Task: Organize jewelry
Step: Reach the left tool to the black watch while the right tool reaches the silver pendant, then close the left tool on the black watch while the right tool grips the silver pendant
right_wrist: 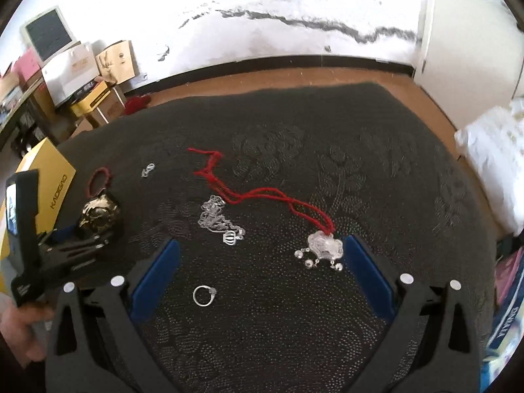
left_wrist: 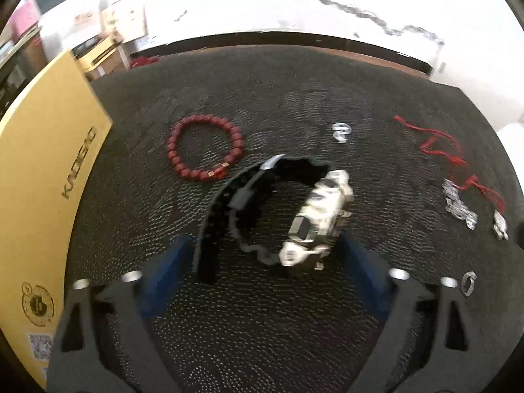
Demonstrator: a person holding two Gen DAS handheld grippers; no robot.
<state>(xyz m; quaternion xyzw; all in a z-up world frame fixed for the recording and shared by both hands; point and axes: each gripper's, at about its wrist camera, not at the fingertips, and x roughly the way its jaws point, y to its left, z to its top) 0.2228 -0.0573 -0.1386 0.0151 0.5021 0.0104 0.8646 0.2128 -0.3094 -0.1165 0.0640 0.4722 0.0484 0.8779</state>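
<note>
Our left gripper [left_wrist: 262, 268] hangs with its blue fingers [left_wrist: 163, 275] spread wide, and the watch [left_wrist: 314, 219] lies on the dark cloth [left_wrist: 262, 327] between them, its black strap curling away toward the left finger; whether either finger touches it we cannot tell through the blur. Just beyond the strap sits the red bead bracelet [left_wrist: 204, 147], and a small silver piece [left_wrist: 341, 131] lies farther out to the right. The yellow box [left_wrist: 42, 180] crowds the cloth's left edge, close beside our left finger.

Our right gripper [right_wrist: 262, 268] is also wide open and grips nothing. The silver pendant [right_wrist: 324, 245] on its red cord [right_wrist: 262, 193] lies just beside the right finger. The ring [right_wrist: 203, 295] rests near the left finger, and the silver chain [right_wrist: 217, 219] lies beyond it. The cloth's right half is bare up to its far edge, where brown floor [right_wrist: 294, 75] shows.
</note>
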